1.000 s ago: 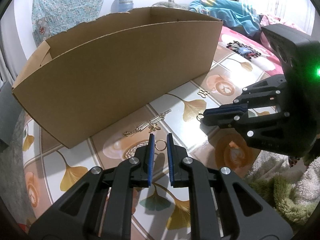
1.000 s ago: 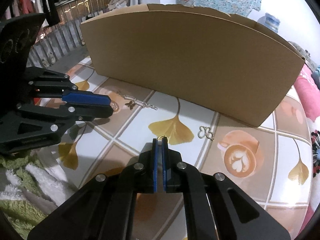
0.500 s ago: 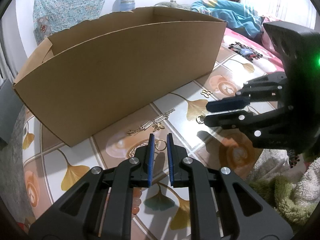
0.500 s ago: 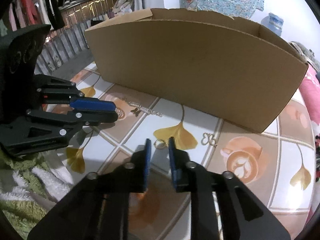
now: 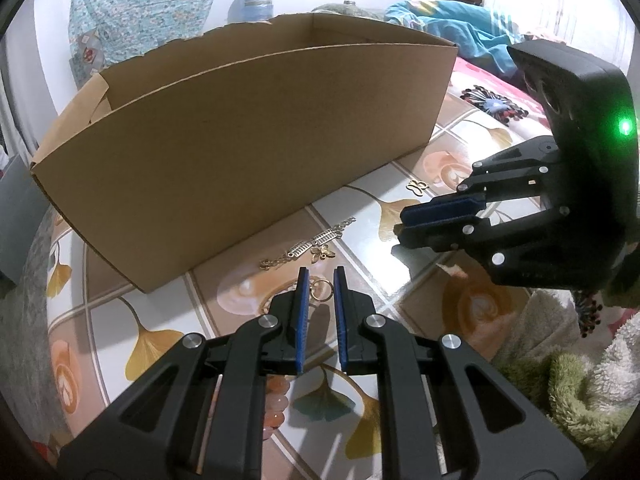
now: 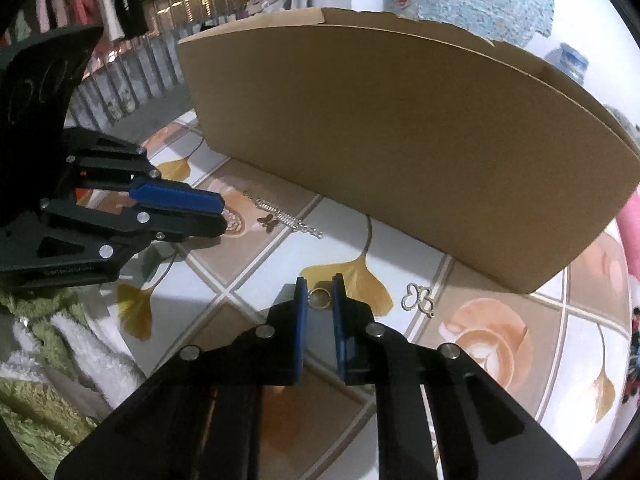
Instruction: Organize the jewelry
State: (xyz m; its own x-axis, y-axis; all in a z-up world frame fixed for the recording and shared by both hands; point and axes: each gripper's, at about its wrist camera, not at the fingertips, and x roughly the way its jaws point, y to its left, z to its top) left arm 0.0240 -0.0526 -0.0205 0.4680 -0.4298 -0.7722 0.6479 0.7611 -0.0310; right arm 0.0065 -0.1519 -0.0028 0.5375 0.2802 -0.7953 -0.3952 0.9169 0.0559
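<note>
A small gold ring [image 5: 321, 290] sits between the blue pads of my left gripper [image 5: 321, 274], which is shut on it just above the patterned tabletop [image 5: 168, 312]. A second gold ring [image 6: 320, 298] lies on the table between the pads of my right gripper [image 6: 320, 282]. Its jaws are closing, with a sliver of gap still showing. The left view shows the right gripper [image 5: 404, 220] side-on at the right. A thin chain [image 5: 308, 246] with a butterfly charm [image 5: 323, 252] lies in front of the cardboard box [image 5: 240, 140]. A butterfly pendant [image 6: 418, 300] lies right of the second ring.
The big open cardboard box [image 6: 400, 140] spans the far side of the table. Green and white towels [image 5: 560, 380] are bunched at the near edge between the two grippers. A bed with a blue blanket [image 5: 440, 20] lies beyond the box.
The right gripper was shut behind its ring, then opened, and now has the ring between narrowing jaws. The left gripper and its ring have not moved.
</note>
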